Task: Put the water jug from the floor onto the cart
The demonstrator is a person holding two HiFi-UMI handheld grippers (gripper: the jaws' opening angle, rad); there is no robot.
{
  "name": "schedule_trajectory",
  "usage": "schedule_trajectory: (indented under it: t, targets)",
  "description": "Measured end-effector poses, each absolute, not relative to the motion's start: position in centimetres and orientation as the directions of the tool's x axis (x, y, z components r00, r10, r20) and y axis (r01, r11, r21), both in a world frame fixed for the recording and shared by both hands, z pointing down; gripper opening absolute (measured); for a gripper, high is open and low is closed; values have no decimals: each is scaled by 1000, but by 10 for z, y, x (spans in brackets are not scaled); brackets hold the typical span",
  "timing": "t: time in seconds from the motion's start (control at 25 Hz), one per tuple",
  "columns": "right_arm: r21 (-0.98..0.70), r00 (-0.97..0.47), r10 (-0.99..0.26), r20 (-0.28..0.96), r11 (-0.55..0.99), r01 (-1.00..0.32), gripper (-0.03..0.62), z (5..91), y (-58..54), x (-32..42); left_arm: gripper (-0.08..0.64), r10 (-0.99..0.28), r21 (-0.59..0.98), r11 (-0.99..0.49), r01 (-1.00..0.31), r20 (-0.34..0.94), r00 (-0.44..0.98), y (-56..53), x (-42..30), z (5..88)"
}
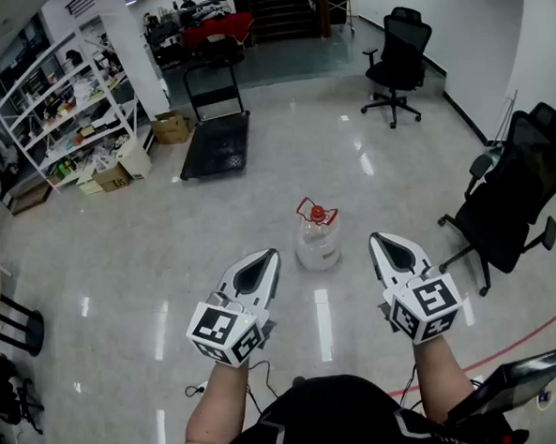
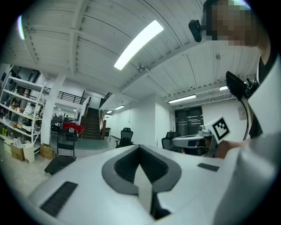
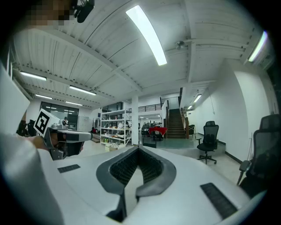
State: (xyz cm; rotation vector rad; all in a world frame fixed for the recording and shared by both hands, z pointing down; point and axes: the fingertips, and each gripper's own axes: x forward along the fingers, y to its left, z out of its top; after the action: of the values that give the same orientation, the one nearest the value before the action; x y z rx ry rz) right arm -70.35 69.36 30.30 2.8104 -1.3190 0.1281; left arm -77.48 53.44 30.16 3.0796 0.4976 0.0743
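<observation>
The jug (image 1: 317, 237) stands upright on the glossy floor (image 1: 166, 242), just beyond and between the two tools, touching neither. The left hand-held gripper (image 1: 268, 256) has its jaws pressed together on nothing, and the right hand-held gripper (image 1: 381, 240) is the same: closed and empty, both held level. The cart (image 1: 215, 150), a flat platform with an upright push bar, sits well apart, far and to the left, near the shelves (image 1: 60, 108).

The jug is clear plastic with a red cap and a red carry loop at the neck. I cannot tell how full it is. If it holds water it will likely be heavy and slosh. Its smooth, rounded walls look slippery and may flex under a squeeze. The loop at the neck seems the surest hold, or else one tool pressed to each side, low on the body, with the jaws opened first.
</observation>
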Motion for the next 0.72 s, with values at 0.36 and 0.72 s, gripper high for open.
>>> schedule_trajectory:
  t: [0.36,0.72]
  targets:
    - [4,624,-776,96,-626,-779,-6,306,693,-703,0,315,23,-949,314,53,948,538,-774,307]
    - [10,632,-768,102,-634,-773,-6,304,689,-704,0,317,23,-948,316,57,947,534,-778,307]
